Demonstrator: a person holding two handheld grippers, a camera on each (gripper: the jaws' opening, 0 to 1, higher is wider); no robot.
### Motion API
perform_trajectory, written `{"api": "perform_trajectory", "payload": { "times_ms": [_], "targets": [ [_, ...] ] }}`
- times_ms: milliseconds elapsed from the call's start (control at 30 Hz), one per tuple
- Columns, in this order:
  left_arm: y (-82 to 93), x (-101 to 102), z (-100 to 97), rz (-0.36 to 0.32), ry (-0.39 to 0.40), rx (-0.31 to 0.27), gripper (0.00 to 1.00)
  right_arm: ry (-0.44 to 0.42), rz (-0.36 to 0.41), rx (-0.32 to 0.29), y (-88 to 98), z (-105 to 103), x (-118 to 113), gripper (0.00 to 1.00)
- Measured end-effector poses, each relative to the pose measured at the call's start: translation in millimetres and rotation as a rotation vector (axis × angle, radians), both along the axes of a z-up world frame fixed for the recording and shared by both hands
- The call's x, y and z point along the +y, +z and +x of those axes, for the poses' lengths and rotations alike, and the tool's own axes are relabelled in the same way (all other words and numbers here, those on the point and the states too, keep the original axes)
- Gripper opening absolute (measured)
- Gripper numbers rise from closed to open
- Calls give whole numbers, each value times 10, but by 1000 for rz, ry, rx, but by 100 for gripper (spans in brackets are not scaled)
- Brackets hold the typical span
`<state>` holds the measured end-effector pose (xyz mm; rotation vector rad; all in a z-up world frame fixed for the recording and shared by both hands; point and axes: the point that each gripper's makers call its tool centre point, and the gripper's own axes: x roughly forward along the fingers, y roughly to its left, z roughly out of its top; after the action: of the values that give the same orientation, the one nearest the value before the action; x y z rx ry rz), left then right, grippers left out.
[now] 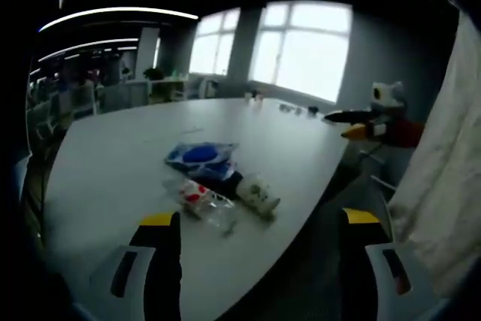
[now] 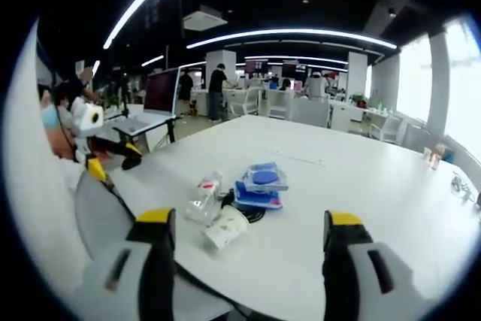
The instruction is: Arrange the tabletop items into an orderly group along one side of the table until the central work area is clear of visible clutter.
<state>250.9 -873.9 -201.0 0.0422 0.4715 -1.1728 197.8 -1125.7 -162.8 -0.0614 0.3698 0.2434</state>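
Both grippers are hovering above the table with nothing between their jaws; the left gripper (image 1: 259, 242) is standing spread wide over the near edge of the white table (image 1: 113, 155), and the right gripper (image 2: 252, 249) is likewise released, jaws apart, over the opposite edge.

The items are lying in one loose cluster close to the table edge nearest the left gripper: a paper cup (image 1: 259, 195) tipped on its side; a crumpled clear plastic bottle (image 1: 204, 202) with a red label just beside it; blue packets (image 1: 201, 155) stacked behind; a dark cable (image 2: 252, 214) is touching them. The heap is unsorted, so the grouping step is judged as not yet begun; both tools are probably being held open and back to choose a first pick.

The right gripper view is showing the cup's open mouth (image 2: 225, 229) and the cable, plus small objects at the far edge (image 2: 460, 184); the left gripper view is showing the cup's printed side and the other gripper (image 1: 372, 122) entering at right.
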Motion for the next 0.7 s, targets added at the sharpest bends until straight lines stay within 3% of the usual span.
{"api": "perform_trajectory", "payload": {
  "times_ms": [700],
  "targets": [
    [29,-16,39,-5,-5,-7,82,7,18,-16,62,103,76,77]
  ]
}}
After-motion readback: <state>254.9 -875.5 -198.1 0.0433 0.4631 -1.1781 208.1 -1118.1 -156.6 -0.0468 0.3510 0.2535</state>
